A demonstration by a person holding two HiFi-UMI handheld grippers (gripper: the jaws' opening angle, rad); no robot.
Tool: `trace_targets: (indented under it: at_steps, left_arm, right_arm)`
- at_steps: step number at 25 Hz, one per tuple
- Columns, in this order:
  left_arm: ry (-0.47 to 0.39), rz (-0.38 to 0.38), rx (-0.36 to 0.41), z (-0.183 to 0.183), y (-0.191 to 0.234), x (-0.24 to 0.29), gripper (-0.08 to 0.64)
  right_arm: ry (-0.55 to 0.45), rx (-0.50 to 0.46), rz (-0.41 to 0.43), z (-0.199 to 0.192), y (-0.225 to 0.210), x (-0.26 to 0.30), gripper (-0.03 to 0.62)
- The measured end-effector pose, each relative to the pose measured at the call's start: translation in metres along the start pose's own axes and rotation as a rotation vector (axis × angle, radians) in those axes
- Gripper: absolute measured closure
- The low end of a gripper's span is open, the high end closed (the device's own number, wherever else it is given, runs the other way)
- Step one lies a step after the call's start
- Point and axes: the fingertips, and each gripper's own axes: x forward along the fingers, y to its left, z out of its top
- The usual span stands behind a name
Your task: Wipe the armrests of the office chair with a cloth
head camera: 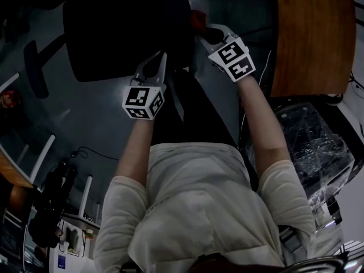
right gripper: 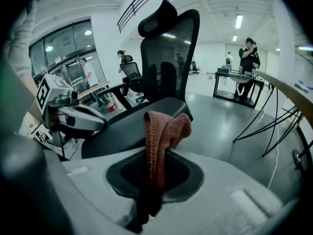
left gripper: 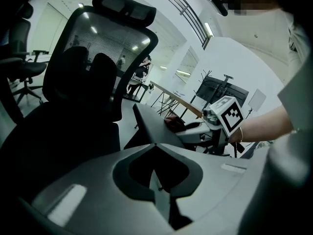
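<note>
A black mesh office chair [left gripper: 98,58] with a headrest stands in front of me. Its right armrest [right gripper: 139,124] is a long black pad. My right gripper [right gripper: 156,155] is shut on a reddish-brown cloth [right gripper: 164,129], whose folded end hangs over that armrest. In the head view the right gripper [head camera: 206,34] is at the chair's right side, the cloth [head camera: 196,19] at its tip. My left gripper [left gripper: 155,146] is shut with nothing in it, just left of the armrest [left gripper: 149,124]. In the head view the left gripper [head camera: 154,67] is near the seat's front edge. The other armrest [head camera: 35,67] sticks out at the far left.
A wooden table [head camera: 310,33] stands right of the chair, its thin black legs [right gripper: 274,126] close by. A plastic-wrapped chair [head camera: 310,147] is at my right. Another office chair [left gripper: 22,67] stands at the far left, and people [right gripper: 249,53] stand far back.
</note>
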Motion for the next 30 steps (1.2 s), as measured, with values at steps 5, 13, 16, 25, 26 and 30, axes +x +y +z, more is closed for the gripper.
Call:
trace_targets:
  at_steps: [5, 13, 16, 25, 26, 30]
  left_arm:
    - [0.002, -0.007, -0.007, 0.003, 0.002, 0.005, 0.554]
    - [0.013, -0.019, -0.004, 0.009, 0.001, 0.006, 0.554]
    - [0.016, -0.027, -0.006, 0.009, 0.002, 0.007, 0.554]
    - [0.113, -0.13, -0.024, 0.002, 0.006, 0.002, 0.554]
    - [0.115, -0.127, -0.01, 0.002, 0.008, -0.003, 0.554]
    - [0.082, -0.096, 0.024, 0.009, 0.022, -0.028, 0.545]
  right_arm:
    - [0.003, 0.026, 0.019, -0.009, 0.028, -0.011, 0.552]
    - [0.031, 0.089, 0.038, -0.032, 0.075, -0.027, 0.552]
    - [0.042, 0.139, 0.029, -0.041, 0.092, -0.029, 0.552]
    - [0.073, 0.283, -0.048, -0.042, 0.137, -0.015, 0.551]
    - [0.075, 0.301, -0.069, -0.04, 0.14, -0.013, 0.551]
    - [0.083, 0.302, -0.113, -0.027, 0.166, 0.003, 0.551]
